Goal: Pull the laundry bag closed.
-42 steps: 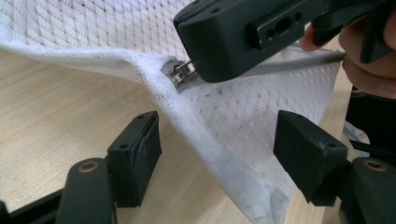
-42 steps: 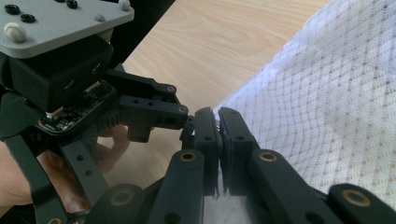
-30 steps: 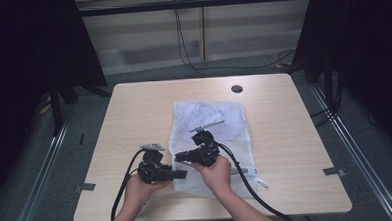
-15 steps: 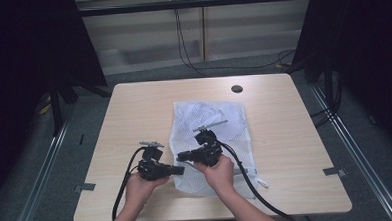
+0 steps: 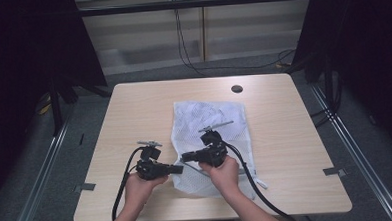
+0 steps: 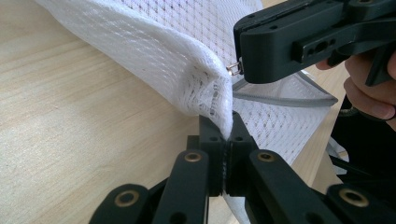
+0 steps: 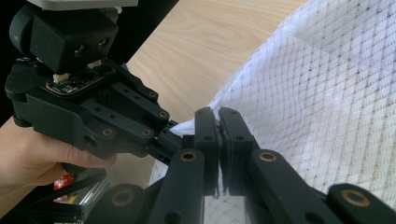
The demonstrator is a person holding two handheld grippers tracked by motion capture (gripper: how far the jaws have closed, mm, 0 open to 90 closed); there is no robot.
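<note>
White mesh bag [image 5: 207, 127] lies flat at centre of the counter [image 5: 133, 103], near edge toward the person. A dark round hole [image 5: 236, 88] sits in the counter beyond the bag, well apart. Black cables trail off the near edge. Left tool [image 5: 176, 168] points right, level, jaws clamped on the bag's near-left edge. Right tool [image 5: 185, 156] points left, jaws closed on the same edge just beside it.
</note>
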